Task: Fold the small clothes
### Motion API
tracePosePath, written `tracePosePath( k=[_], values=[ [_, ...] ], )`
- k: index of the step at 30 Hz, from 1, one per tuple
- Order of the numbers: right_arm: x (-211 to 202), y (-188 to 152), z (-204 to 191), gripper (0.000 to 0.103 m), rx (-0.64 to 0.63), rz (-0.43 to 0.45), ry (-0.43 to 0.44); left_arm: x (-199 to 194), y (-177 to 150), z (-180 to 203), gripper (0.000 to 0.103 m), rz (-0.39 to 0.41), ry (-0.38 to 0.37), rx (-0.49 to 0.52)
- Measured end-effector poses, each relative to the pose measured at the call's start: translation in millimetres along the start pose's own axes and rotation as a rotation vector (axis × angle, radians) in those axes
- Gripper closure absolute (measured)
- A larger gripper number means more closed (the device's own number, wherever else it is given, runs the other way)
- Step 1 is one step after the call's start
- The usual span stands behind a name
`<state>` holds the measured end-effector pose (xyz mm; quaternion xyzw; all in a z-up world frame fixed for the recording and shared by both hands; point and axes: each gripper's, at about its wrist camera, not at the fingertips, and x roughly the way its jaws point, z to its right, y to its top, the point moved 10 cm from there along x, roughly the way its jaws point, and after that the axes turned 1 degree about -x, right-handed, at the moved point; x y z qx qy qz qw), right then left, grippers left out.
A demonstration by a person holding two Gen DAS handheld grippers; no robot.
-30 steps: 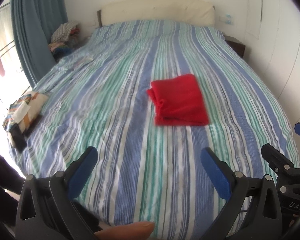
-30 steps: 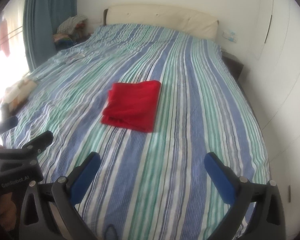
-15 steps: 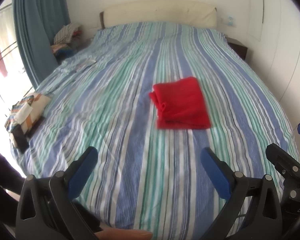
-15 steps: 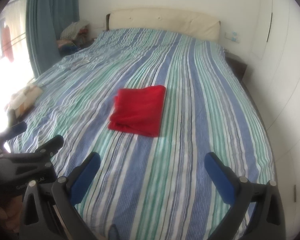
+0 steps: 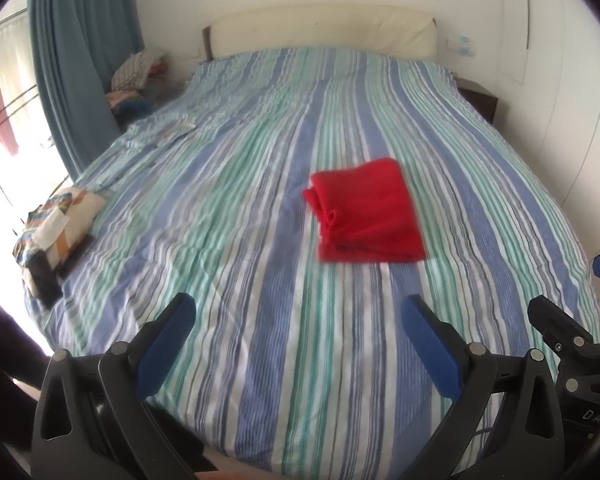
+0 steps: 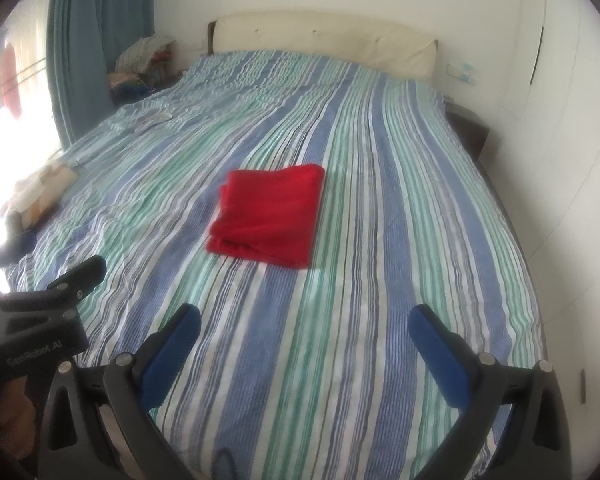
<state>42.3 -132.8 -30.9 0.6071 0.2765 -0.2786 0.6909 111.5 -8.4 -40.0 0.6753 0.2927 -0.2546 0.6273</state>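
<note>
While both tools hover over the foot of the bed (image 5: 260,216), neither touches anything. The left tool (image 5: 298,334) has its blue-padded fingers (image 5: 166,344) spread wide with only striped bedcover between them. The right tool (image 6: 304,340) is likewise spread wide and holds nothing; its blue pads (image 6: 172,354) frame bare bedcover.

The red garment (image 5: 366,210) lies near the middle of the bed, folded into a compact rectangle of several layers. Its stacked edges face the foot of the bed, and a small rolled lip shows at its left side in the left wrist view. It lies flat on the cover, well apart from both tools and from the bed's edges. In the right wrist view the same garment (image 6: 270,216) sits ahead and slightly left of centre.

The bedcover carries lengthwise blue, green and white stripes and is lightly creased. A cream padded headboard (image 5: 324,28) stands against the far wall. At the left edge of the bed lies a patterned folded item (image 5: 58,220) on top of something dark; its nature cannot be determined. Farther up on the left, a pale flat item (image 5: 168,134) lies on the cover. A heap of mixed fabrics (image 5: 136,84) sits beside the bed's far left corner, next to a blue curtain (image 5: 80,60). A dark bedside cabinet (image 5: 478,102) stands at the far right corner. Each view catches part of the other tool's black frame at its edge.
</note>
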Motion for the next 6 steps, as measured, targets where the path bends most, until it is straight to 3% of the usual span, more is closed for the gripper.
tracePosePath(
  k=[6],
  values=[
    [-0.3,0.9,1.0,0.001,0.002,0.002,0.006,-6.2,4.4,-0.5,0.001,0.020,0.020,0.002]
  ],
)
